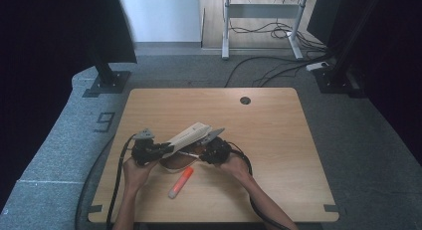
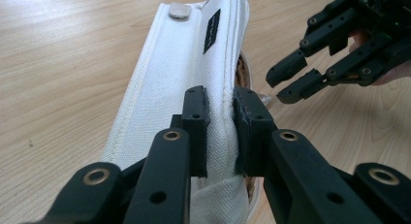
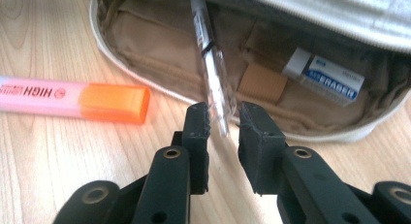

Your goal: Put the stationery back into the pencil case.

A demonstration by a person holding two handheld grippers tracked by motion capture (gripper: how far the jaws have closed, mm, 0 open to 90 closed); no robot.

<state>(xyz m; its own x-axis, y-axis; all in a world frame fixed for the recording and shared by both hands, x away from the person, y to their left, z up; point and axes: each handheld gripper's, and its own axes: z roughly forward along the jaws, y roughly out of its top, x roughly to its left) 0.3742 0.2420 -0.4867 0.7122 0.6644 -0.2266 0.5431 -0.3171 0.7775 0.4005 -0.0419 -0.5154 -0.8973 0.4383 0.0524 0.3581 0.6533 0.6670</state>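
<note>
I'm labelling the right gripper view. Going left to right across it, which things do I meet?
Pink and orange highlighter on the table → clear pen leaning out of the open pencil case → brown tab inside the case → white eraser in the case.

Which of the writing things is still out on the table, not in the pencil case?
The orange highlighter. It lies on the bare wood beside the case, while the clear pen and the eraser sit inside.

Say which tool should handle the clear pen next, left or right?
Right. The right tool already has the clear pen between its jaws at the mouth of the pencil case. The left tool is shut on the case's white flap, holding it open, so it is busy.
</note>
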